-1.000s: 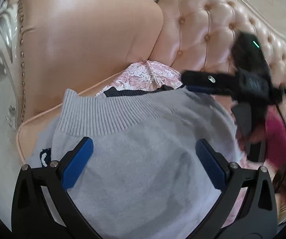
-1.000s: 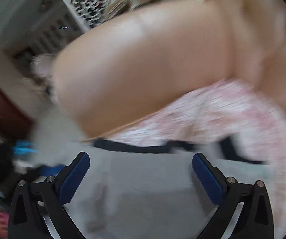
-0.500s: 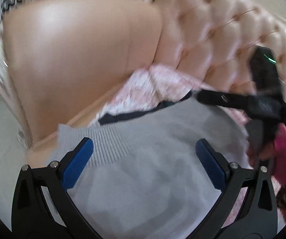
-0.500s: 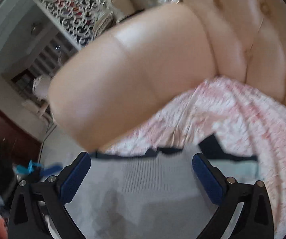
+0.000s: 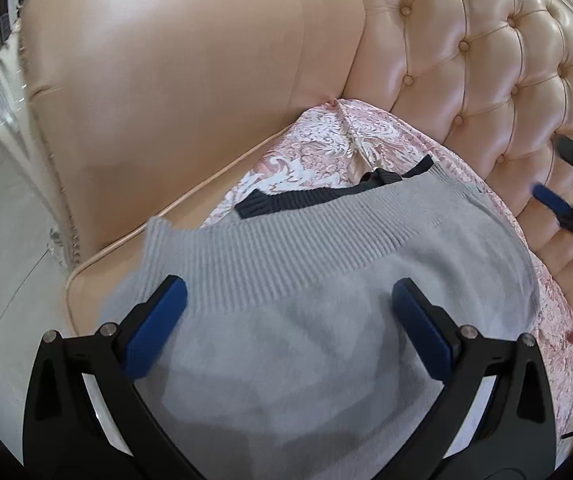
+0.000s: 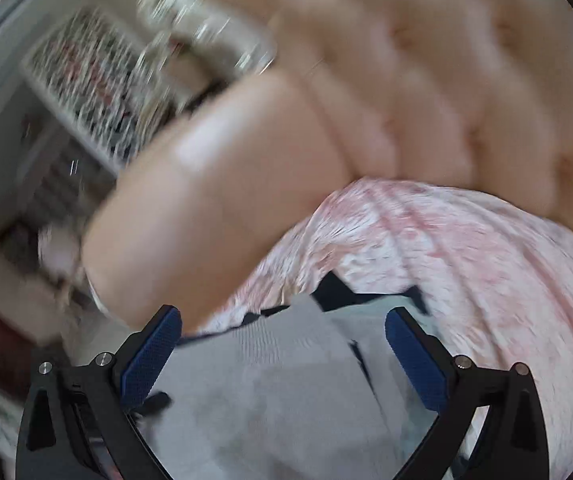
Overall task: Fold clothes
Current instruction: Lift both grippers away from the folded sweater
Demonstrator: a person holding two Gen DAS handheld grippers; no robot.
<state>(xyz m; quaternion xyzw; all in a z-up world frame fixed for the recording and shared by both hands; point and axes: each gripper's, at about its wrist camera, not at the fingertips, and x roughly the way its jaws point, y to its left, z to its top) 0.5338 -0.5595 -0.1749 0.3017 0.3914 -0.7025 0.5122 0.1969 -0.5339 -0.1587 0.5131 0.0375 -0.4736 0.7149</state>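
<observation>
**Grey sweater lies spread on the sofa seat, both grippers empty above it**

The grey knit sweater (image 5: 286,320) fills the lower half of the left wrist view, lying on the sofa's pink patterned seat cover (image 5: 326,148), with its ribbed band running across the middle of the frame. A dark navy trim (image 5: 326,196) peeks out just beyond that band, toward the tufted backrest (image 5: 486,60). The left gripper (image 5: 288,312) hovers over the sweater with its jaws spread wide and nothing between them. The right gripper (image 6: 282,350) also has its jaws wide apart and empty; in its blurred view the sweater (image 6: 270,400) shows in the lower centre, seemingly with one layer lapped over another, though the blur leaves that uncertain. The right gripper also shows at the right edge of the left wrist view (image 5: 566,208).

How far the folding has gone cannot be settled. The cloth looks fairly flat and compact, with layered edges, which would suit a garment partly folded with more folds to come, or one just smoothed out for folding. No finished neat stack is visible.

No basket, box or other container shows in either view; the sweater rests directly on the seat.
</observation>
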